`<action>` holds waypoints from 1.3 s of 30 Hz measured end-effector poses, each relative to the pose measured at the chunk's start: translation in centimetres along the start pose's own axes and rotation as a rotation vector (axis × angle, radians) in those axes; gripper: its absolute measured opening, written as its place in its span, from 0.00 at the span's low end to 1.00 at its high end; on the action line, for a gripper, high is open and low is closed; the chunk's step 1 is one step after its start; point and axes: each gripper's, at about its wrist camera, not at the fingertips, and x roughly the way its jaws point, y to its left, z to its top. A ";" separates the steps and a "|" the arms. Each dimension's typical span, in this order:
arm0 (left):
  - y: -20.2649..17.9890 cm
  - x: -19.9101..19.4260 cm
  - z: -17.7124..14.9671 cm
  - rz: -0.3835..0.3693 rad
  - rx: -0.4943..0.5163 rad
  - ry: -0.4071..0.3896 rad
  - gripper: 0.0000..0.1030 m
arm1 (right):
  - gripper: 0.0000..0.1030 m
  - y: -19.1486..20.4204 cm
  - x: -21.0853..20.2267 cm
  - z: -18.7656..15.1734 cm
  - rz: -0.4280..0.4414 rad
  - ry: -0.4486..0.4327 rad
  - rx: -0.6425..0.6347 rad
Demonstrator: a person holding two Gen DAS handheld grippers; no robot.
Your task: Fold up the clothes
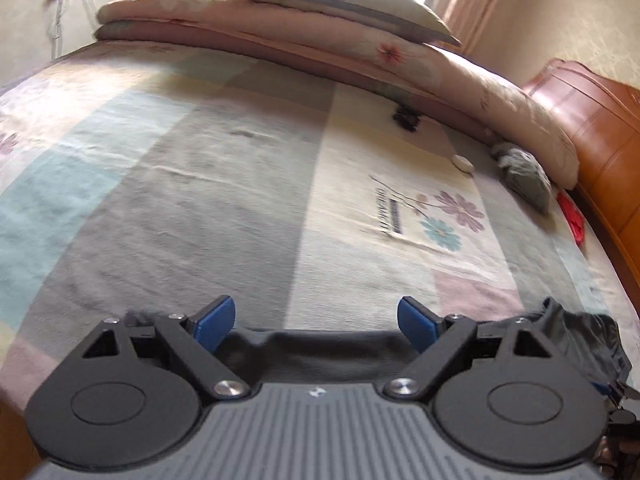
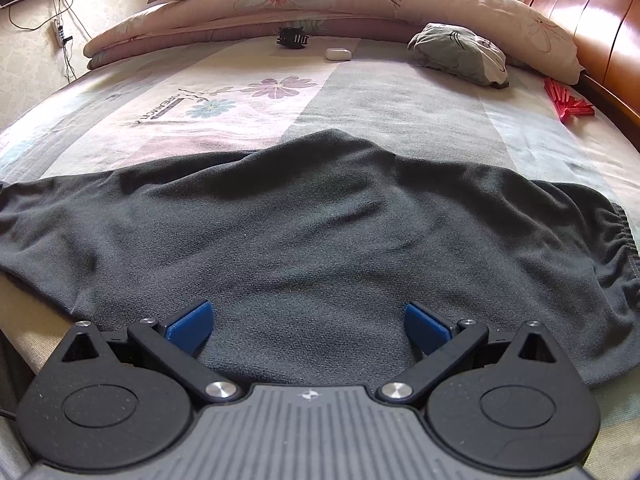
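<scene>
On the near edge of the bed (image 2: 400, 120) lay a dark grey garment (image 2: 312, 232), spread flat, elastic waistband at right. Right gripper (image 2: 308, 330) hung over its near part, jaws apart, nothing clamped. Left gripper (image 1: 316, 322) also apart, empty, above the garment's edge. Far off: folded quilt (image 2: 400, 4), grey bundle (image 2: 460, 54), white case (image 2: 338, 54).

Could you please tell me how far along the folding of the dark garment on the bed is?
Done: the dark grey garment lies spread on the bedsheet. In hand: nothing; the right claw and the left claw both stand open over it. Left: all the folding, as no fold shows clearly yet.
</scene>
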 end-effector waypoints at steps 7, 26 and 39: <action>6.4 -1.4 -3.6 -0.029 -0.198 -0.007 0.86 | 1.00 1.0 -1.1 2.9 0.091 -0.024 0.012; 12.3 0.7 -8.3 -0.168 -0.333 0.017 0.86 | 1.00 15.4 0.4 9.7 0.382 -0.025 -0.252; 14.4 1.5 -7.7 -0.277 -0.379 -0.001 0.86 | 0.49 35.4 8.6 17.3 0.765 0.088 -0.686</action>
